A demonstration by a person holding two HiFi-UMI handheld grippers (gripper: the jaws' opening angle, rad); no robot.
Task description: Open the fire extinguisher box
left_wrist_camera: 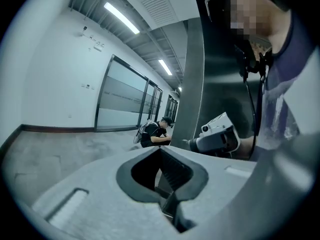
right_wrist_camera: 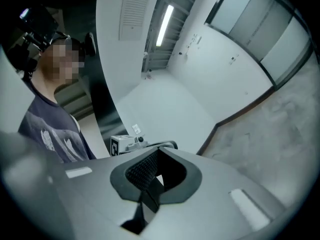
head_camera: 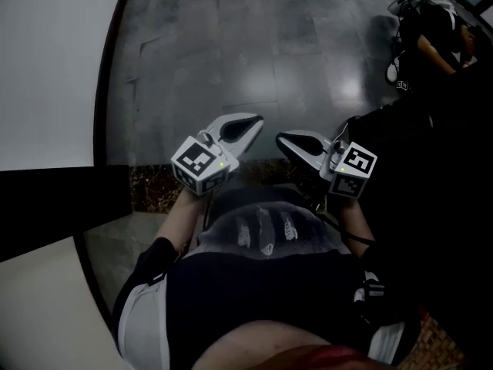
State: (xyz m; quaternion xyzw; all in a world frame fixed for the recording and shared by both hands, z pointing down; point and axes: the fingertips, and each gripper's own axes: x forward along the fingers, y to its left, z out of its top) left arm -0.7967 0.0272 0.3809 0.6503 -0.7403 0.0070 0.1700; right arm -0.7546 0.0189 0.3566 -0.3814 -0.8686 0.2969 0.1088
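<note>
Shirt (head_camera: 262,284) nearest, holding left claw (head_camera: 253,123) and right claw (head_camera: 283,139) clenched on nothing above grey floor (head_camera: 254,45).
Seemingly approaching still: fire extinguisher box showing in no view, probably needing finding and facing before reaching for its door. Reading no writing; marker cubes (head_camera: 199,164) bearing patterns only.

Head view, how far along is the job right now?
Done: nothing that shows; no fire extinguisher box appears in any view. In hand: the left gripper and right gripper are both shut and empty, held in front of the person's torso over the grey floor. Left: reaching the box and opening it, so the whole job.
</note>
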